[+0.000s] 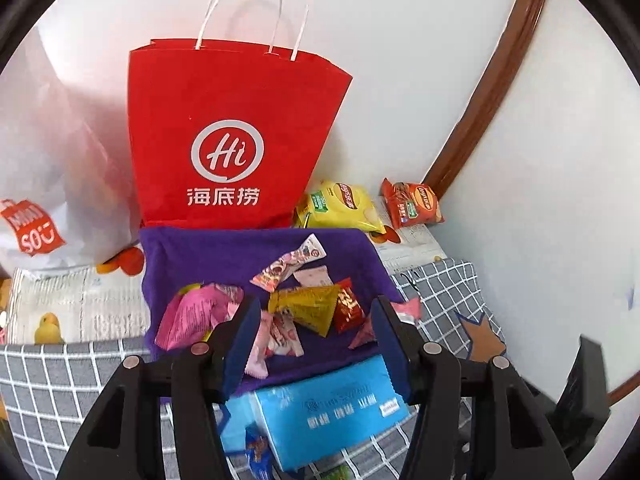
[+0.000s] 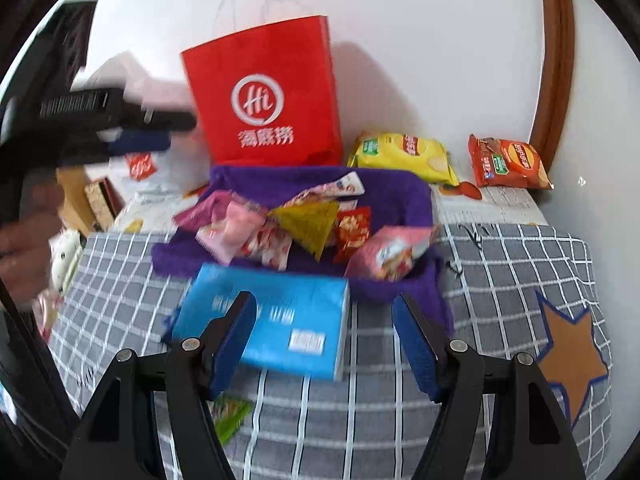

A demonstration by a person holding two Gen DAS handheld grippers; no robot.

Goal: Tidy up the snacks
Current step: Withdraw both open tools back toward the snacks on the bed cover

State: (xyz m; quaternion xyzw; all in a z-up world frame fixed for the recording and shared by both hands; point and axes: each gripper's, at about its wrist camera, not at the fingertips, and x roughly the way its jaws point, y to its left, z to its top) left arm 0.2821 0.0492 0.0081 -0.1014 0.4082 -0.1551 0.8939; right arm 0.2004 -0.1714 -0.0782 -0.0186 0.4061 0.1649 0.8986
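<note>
Several small snack packets, among them a yellow triangular packet (image 1: 310,306) (image 2: 310,222) and pink packets (image 1: 192,312) (image 2: 236,228), lie on a purple cloth (image 1: 224,252) (image 2: 384,196). A blue box (image 1: 332,408) (image 2: 288,320) lies in front of the cloth. A red paper bag (image 1: 232,136) (image 2: 268,92) stands behind. My left gripper (image 1: 314,312) is open and empty above the cloth's near edge; it also shows blurred at the left of the right wrist view (image 2: 140,132). My right gripper (image 2: 324,308) is open and empty above the blue box.
A yellow chip bag (image 1: 340,208) (image 2: 404,154) and an orange chip bag (image 1: 412,202) (image 2: 506,162) lie by the white wall. A white plastic bag (image 1: 44,184) stands left of the red bag. A grey checked cover (image 2: 500,280) spreads underneath. A green packet (image 2: 230,416) lies near the front.
</note>
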